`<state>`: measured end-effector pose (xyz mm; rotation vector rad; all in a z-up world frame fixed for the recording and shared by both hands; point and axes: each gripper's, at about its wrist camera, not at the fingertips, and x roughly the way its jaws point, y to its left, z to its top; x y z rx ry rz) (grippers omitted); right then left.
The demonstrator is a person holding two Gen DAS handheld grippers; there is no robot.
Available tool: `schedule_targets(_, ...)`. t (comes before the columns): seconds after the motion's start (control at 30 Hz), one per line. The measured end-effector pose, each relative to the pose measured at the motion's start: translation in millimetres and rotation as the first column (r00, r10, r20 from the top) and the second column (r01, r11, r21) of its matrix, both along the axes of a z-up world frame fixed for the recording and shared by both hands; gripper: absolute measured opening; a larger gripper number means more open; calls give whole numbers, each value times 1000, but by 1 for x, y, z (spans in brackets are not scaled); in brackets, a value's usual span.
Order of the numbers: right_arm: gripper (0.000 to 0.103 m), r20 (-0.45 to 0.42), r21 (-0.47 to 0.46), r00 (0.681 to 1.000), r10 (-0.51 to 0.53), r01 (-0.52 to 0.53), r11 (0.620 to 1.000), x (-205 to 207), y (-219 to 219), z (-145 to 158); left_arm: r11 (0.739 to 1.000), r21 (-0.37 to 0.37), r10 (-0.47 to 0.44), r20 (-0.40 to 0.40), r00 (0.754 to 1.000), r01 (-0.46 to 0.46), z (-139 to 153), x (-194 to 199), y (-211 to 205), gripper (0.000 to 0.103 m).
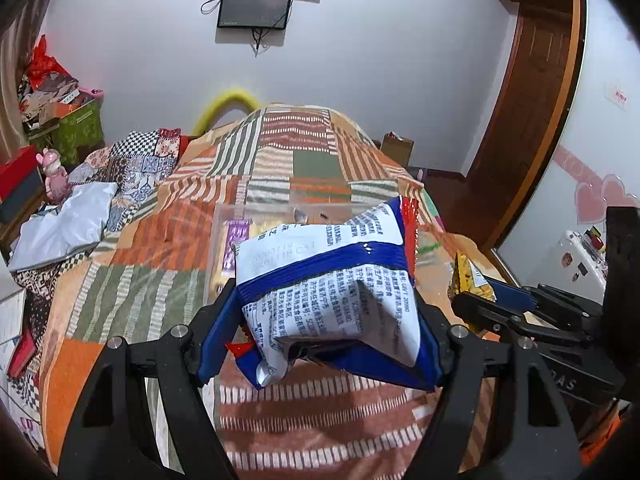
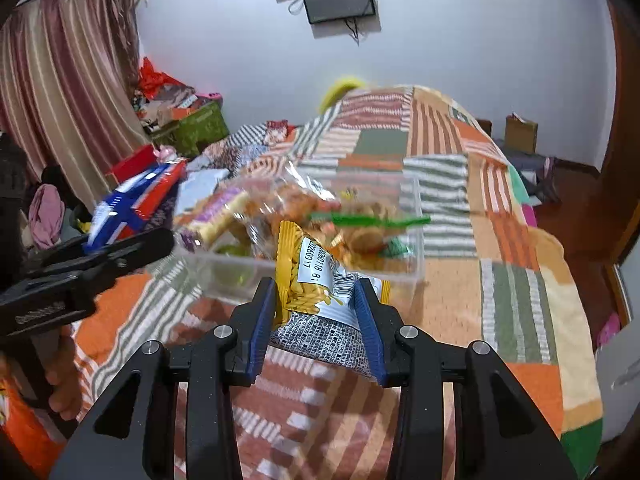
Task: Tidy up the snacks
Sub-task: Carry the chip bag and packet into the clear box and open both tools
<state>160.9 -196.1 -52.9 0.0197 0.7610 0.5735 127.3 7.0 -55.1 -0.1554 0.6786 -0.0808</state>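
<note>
Left gripper (image 1: 326, 316) clamps blue-white snack packet (image 1: 328, 276), long axis crosswise.

Clear bin (image 2: 416, 236) contents motion-blurred; bin's near wall (image 1: 224, 256) behind blue-white packet (image 1: 328, 280)

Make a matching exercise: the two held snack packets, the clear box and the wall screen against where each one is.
Things:
1. blue and white packet
2. yellow packet
3. clear box
4. wall screen

Places:
A. on the patchwork blanket, with snacks inside
B. on the white wall
C. in the right tool
D. in the left tool

Pairs: 1-D, 2-C, 3-A, 4-B
</note>
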Motion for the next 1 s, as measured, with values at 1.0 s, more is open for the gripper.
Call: schedule_targets(1.0, 41, -5, -24, 1000, 7, -7, 1000, 64, 17, -27, 995, 96, -22, -104, 994, 32, -61, 94, -17, 76)
